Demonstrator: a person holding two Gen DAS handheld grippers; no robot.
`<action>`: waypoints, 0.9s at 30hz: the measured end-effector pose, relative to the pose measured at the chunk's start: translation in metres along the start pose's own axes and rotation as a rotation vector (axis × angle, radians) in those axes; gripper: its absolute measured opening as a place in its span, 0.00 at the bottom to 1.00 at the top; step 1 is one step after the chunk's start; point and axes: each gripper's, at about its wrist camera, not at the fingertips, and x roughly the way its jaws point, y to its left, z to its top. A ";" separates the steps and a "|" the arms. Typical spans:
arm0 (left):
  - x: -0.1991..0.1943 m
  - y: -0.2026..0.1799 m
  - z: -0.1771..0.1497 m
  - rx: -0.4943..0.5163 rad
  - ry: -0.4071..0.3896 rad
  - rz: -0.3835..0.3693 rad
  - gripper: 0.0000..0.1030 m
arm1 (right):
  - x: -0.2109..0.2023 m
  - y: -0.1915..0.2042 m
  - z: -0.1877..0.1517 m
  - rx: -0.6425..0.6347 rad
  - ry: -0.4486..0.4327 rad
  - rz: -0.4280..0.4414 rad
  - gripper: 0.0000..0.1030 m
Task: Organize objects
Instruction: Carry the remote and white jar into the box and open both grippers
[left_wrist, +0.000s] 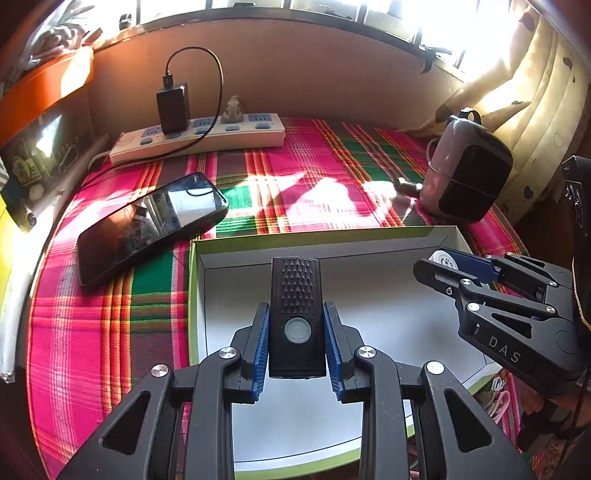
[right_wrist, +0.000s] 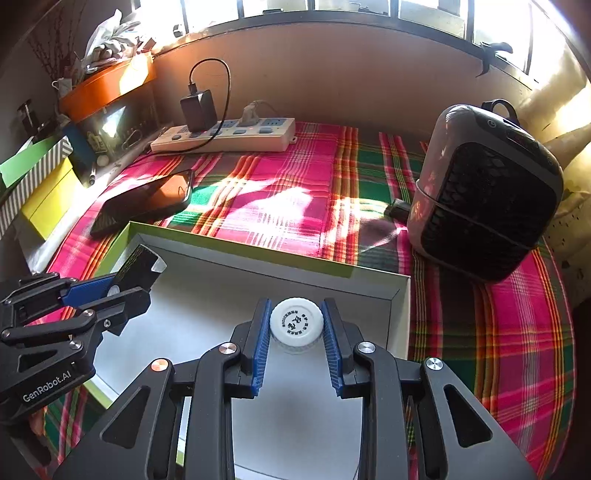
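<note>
A shallow white box with a green rim (left_wrist: 258, 236) (right_wrist: 236, 249) lies on the plaid cloth. My left gripper (left_wrist: 297, 325) is shut on a black rectangular device with a round button (left_wrist: 296, 314) and holds it over the box's left part; it also shows in the right wrist view (right_wrist: 138, 266). My right gripper (right_wrist: 296, 325) is shut on a white bottle by its round cap (right_wrist: 296, 321) and holds it over the box's right part; the cap shows in the left wrist view (left_wrist: 443, 260).
A black phone (left_wrist: 151, 225) (right_wrist: 144, 201) lies left of the box. A white power strip with a black charger (left_wrist: 199, 136) (right_wrist: 225, 138) sits at the back wall. A small grey and black heater (left_wrist: 465, 170) (right_wrist: 484, 192) stands at the right. Boxes and clutter line the left edge.
</note>
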 end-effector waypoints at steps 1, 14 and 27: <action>0.003 0.000 0.001 0.002 0.003 0.004 0.25 | 0.002 -0.001 0.000 0.002 0.004 -0.003 0.28; 0.018 0.004 0.004 0.001 0.018 0.015 0.25 | 0.021 -0.001 0.003 -0.006 0.042 -0.024 0.28; 0.022 0.006 0.002 -0.016 0.029 0.021 0.25 | 0.026 0.000 0.004 -0.007 0.049 -0.029 0.28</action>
